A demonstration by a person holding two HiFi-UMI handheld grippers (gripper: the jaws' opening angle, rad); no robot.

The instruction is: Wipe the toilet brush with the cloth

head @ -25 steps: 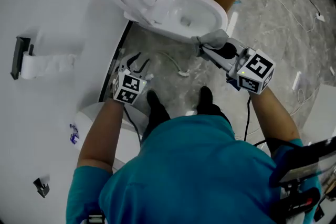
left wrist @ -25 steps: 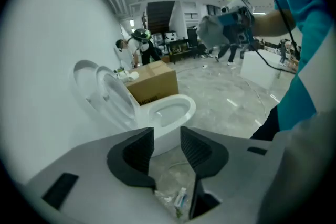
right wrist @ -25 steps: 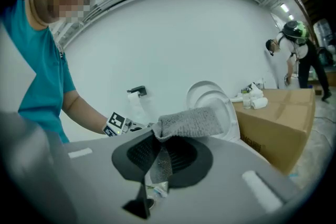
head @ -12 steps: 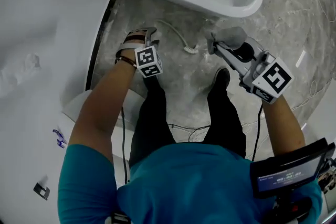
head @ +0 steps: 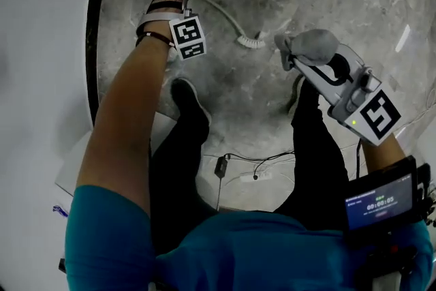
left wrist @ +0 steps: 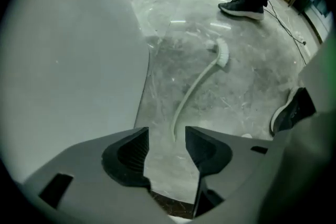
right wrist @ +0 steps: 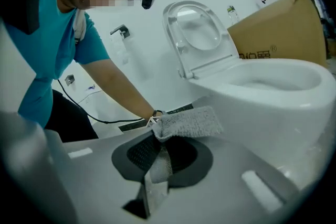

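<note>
Lower than 1 second ago, our left gripper point(left wrist: 167, 136) and right gripper point(right wrist: 160, 152) hang near the marble floor point(head: 238, 99). Left fingers point(left wrist: 128, 152) are opening wide, gripping nothing. The toilet brush point(left wrist: 197, 86) lies on the floor, its handle end showing in their gap. Right fingers point(right wrist: 142, 152) clamp the grey cloth point(right wrist: 189, 122).

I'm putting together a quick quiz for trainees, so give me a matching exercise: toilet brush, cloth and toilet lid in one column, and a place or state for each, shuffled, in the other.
Column one:
1. toilet brush
2. cloth
3. toilet lid

Column two:
A. raised upright
B. lying on the floor
C. clamped in the jaws of the right gripper

Pairs: 1-B, 2-C, 3-A
</note>
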